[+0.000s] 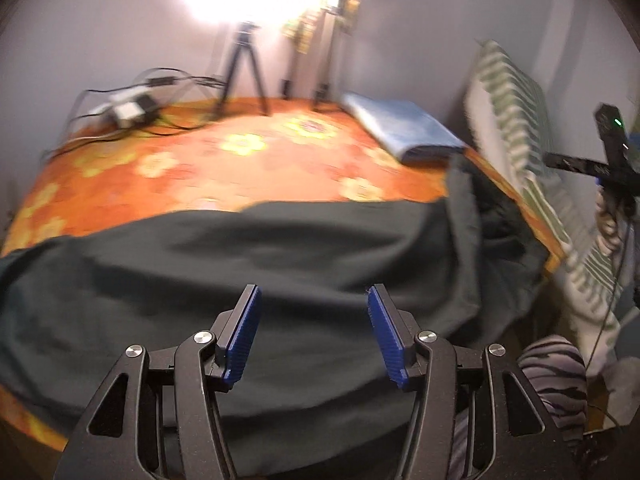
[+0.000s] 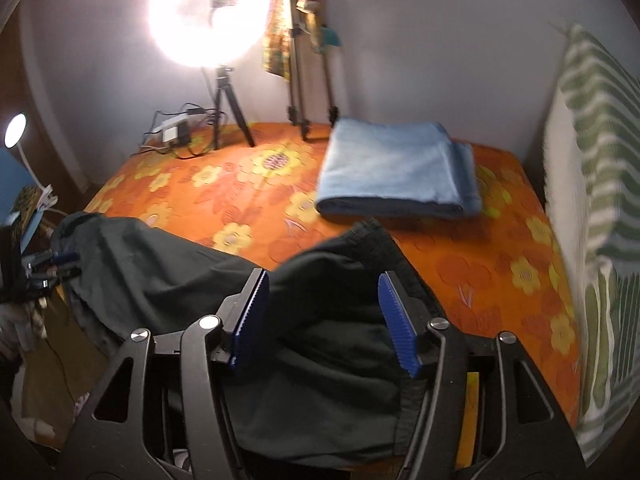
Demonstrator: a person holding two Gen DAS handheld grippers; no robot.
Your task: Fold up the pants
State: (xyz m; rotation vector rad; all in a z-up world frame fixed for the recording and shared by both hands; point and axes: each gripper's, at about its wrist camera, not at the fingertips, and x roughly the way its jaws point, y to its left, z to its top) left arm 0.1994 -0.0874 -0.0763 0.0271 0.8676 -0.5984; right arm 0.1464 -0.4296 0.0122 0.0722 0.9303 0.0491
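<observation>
Dark green-black pants [image 1: 248, 276] lie spread across the near part of an orange flowered bed [image 1: 224, 160]. My left gripper [image 1: 314, 300] is open above the pants, its blue pads apart and holding nothing. In the right wrist view the pants [image 2: 320, 360] lie under my right gripper [image 2: 324, 284], with the ribbed waistband [image 2: 384, 240] raised at the far edge. The right gripper is open, its blue pads apart over the cloth. The other gripper shows at the far left edge [image 2: 36, 268] by the pants' far end.
A folded blue towel [image 2: 396, 168] lies on the bed at the back right. A ring light on a tripod [image 2: 208, 16], cables and a power strip [image 2: 176, 130] stand at the back. A green striped cushion [image 2: 592, 200] leans at the right.
</observation>
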